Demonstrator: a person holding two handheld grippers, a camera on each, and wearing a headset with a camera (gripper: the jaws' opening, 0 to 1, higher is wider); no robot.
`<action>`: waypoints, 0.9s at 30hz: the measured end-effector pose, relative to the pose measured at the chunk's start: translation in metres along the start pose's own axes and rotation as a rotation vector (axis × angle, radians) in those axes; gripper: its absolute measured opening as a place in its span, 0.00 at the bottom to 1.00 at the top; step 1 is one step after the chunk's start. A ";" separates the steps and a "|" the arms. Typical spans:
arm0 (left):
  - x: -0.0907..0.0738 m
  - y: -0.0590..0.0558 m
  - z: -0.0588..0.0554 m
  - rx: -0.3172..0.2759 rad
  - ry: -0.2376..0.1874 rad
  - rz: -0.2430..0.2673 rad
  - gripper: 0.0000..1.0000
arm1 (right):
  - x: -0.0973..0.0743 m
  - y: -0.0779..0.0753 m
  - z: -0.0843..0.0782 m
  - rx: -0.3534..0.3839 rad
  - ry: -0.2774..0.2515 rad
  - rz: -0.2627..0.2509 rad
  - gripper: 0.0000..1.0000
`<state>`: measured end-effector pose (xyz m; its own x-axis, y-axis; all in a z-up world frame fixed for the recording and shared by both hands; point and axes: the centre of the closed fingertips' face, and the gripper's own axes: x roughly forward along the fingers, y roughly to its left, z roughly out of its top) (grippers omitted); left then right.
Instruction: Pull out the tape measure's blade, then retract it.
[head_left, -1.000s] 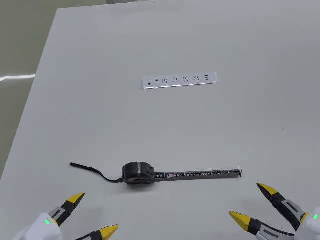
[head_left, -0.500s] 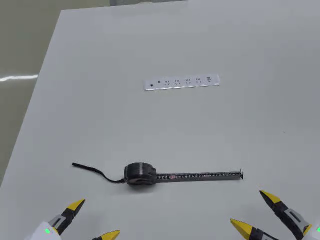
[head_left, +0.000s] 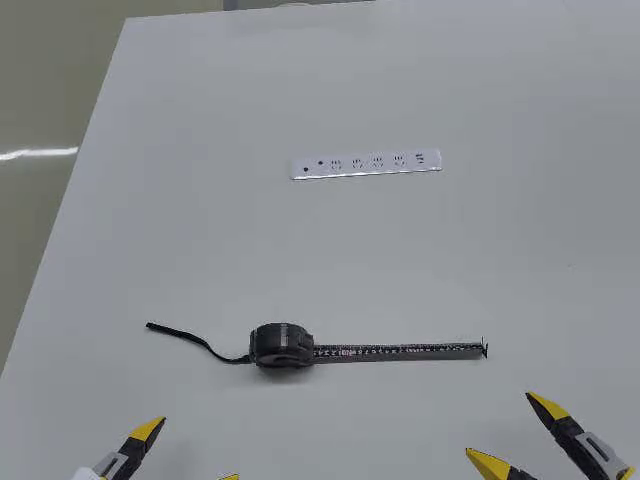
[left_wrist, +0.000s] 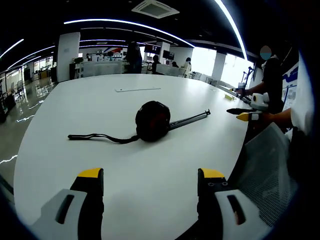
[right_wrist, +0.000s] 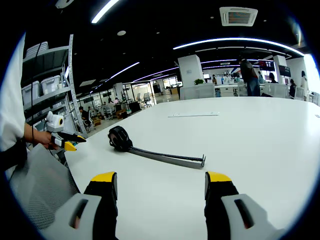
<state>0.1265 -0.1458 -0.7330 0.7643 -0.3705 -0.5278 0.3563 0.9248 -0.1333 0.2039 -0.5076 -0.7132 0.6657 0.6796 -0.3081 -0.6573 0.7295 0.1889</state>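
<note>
A black tape measure (head_left: 281, 346) lies on the white table (head_left: 330, 240), its blade (head_left: 400, 350) pulled out to the right and ending in a hook (head_left: 484, 347). A black wrist strap (head_left: 185, 339) trails to its left. My left gripper (head_left: 170, 458) is open at the near left edge, short of the case (left_wrist: 153, 120). My right gripper (head_left: 518, 436) is open at the near right, a little short of the blade's hook (right_wrist: 203, 160). Nothing sits between either pair of jaws. The case (right_wrist: 119, 137) and blade (right_wrist: 165, 156) lie flat ahead of the right gripper (right_wrist: 160, 185).
A white power strip (head_left: 366, 163) lies flat farther back on the table. The table's left edge (head_left: 70, 190) drops to a grey floor. People and desks stand far behind the table in both gripper views.
Both grippers have drawn back toward me, lower in the head view. The tape measure and its blade lie where they were; the camera has shifted slightly.
</note>
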 end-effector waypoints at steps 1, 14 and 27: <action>-0.001 0.001 0.000 -0.003 -0.003 0.003 0.75 | 0.000 0.000 0.000 0.002 -0.001 -0.001 0.72; 0.000 0.001 -0.001 -0.006 0.004 0.002 0.75 | -0.002 -0.002 -0.002 0.002 -0.002 -0.001 0.72; 0.003 0.002 -0.001 0.002 0.016 0.012 0.75 | 0.002 0.000 -0.001 0.006 -0.004 0.004 0.73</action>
<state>0.1294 -0.1447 -0.7361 0.7598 -0.3584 -0.5425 0.3484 0.9289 -0.1257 0.2047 -0.5063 -0.7145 0.6646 0.6828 -0.3036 -0.6578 0.7273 0.1957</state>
